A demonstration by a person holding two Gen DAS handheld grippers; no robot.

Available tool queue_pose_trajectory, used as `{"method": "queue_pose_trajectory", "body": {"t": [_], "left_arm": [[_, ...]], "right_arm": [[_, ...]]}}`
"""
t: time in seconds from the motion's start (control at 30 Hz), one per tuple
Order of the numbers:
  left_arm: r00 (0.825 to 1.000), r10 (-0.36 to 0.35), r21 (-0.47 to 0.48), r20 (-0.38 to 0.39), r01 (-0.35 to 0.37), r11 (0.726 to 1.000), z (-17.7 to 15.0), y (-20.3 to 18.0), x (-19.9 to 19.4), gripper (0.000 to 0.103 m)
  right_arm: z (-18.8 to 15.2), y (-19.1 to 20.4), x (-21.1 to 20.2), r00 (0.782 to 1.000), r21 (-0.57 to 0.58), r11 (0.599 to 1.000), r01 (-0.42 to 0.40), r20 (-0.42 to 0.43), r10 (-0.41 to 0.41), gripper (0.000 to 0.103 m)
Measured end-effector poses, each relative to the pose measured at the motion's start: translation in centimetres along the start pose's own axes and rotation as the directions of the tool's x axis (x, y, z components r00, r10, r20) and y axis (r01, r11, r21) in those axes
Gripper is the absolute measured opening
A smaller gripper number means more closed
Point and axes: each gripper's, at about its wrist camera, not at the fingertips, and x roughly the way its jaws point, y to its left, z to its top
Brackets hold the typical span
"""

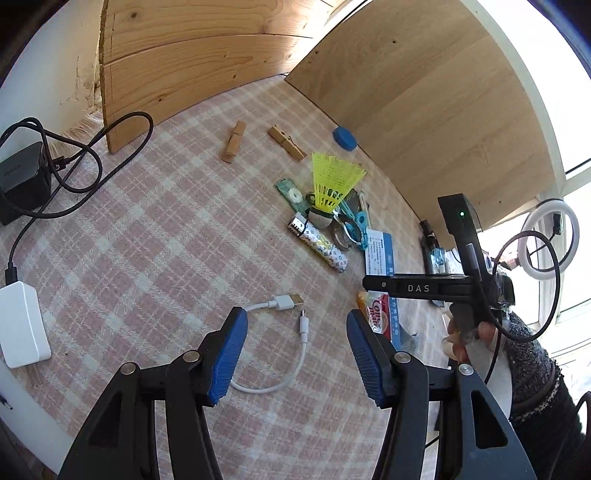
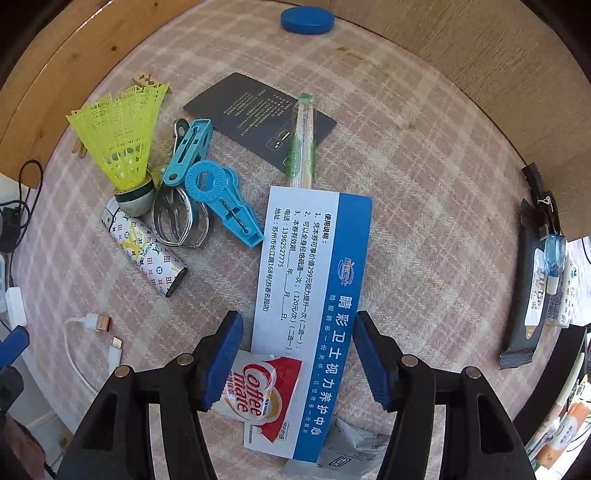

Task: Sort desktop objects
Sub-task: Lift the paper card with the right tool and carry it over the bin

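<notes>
My left gripper point(image 1: 295, 321) hangs open over a short white USB cable point(image 1: 291, 369) on the checked cloth. My right gripper point(image 2: 297, 321) points straight down, open. A blue-and-white printed card point(image 2: 314, 280) lies flat between its fingers, with a Coffee mate sachet point(image 2: 258, 398) partly beneath it. To the left sits a pile: a yellow shuttlecock point(image 2: 118, 133), a patterned lighter point(image 2: 147, 254), two blue pegs point(image 2: 225, 206) and metal rings point(image 2: 177, 221). Beyond the printed card lie a black card point(image 2: 251, 114) and a wrapped stick point(image 2: 304, 140). Two wooden pegs point(image 1: 234, 142) lie farther back.
A blue cap point(image 2: 306, 20) sits by the wooden board point(image 1: 443, 110) at the back. A black packet point(image 2: 524, 295) and a small blue bottle point(image 2: 556, 254) lie at the right edge. A black charger point(image 1: 22, 177) and a white adapter point(image 1: 20, 328) sit at the left.
</notes>
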Motion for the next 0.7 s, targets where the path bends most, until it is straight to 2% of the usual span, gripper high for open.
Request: {"method": "queue_pose_trajectory", "body": {"t": [0.17, 0.3, 0.53, 0.7], "left_arm": [[1.000, 0.001, 0.001, 0.006, -0.001, 1.000, -0.2, -0.2, -0.2, 0.060], [1.000, 0.011, 0.002, 0.009, -0.011, 1.000, -0.4, 0.0, -0.5, 0.060], [1.000, 0.019, 0.005, 0.012, -0.019, 1.000, -0.3, -0.1, -0.8, 0.060], [1.000, 0.021, 0.044, 0.010, -0.021, 0.999, -0.2, -1.6, -0.9, 0.060]], "right_arm": [[0.8, 0.5, 0.1, 1.000, -0.042, 0.999, 0.028, -0.005, -0.028, 0.057], [1.4, -0.3, -0.2, 1.000, -0.057, 0.998, -0.004, -0.003, 0.003, 0.051], [2.0, -3.7, -2.0, 0.995, 0.035, 0.995, -0.094, 0.032, 0.093, 0.051], [1.9, -6.0, -4.7, 0.989, 0.055, 0.991, -0.125, 0.083, 0.120, 0.051]]}}
